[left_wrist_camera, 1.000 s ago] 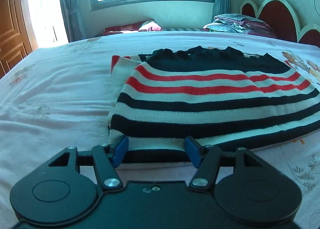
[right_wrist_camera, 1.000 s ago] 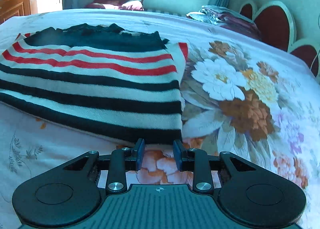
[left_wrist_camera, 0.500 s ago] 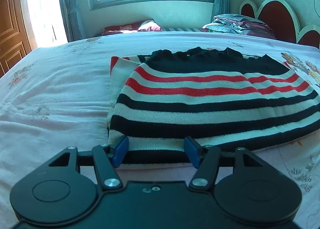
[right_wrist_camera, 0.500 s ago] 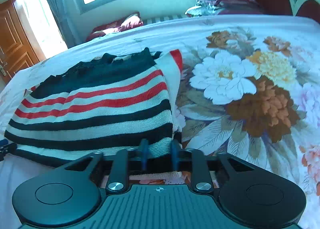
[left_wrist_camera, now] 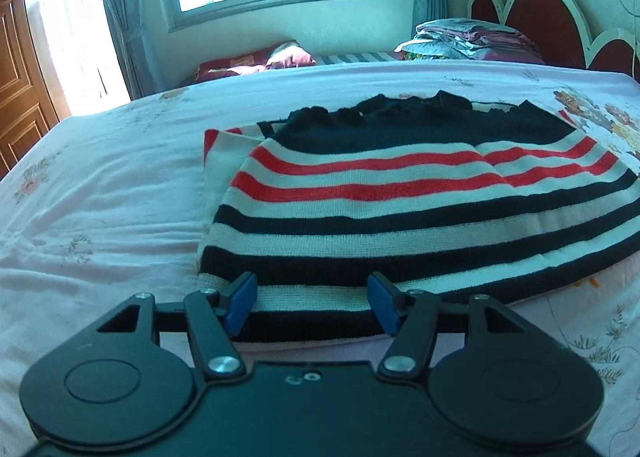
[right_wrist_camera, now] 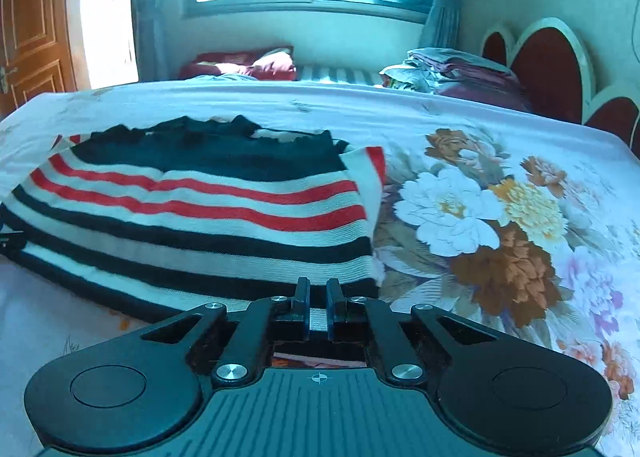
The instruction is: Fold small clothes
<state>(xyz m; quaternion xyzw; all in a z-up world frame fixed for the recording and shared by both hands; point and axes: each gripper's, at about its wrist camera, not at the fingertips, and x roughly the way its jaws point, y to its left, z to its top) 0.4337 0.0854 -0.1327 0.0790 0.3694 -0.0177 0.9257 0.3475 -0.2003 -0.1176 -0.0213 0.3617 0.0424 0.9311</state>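
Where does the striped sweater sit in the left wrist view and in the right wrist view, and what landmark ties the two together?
Left wrist view: striped sweater fills centre and right, its hem between the open left gripper.
Right wrist view: striped sweater lies left of centre, its hem pinched by the right gripper.
Shared landmark: the red scalloped headboard at upper right.

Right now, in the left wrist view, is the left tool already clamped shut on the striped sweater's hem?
No, the left tool stands wide open, its blue pads apart with the striped sweater's hem lying loose between them.
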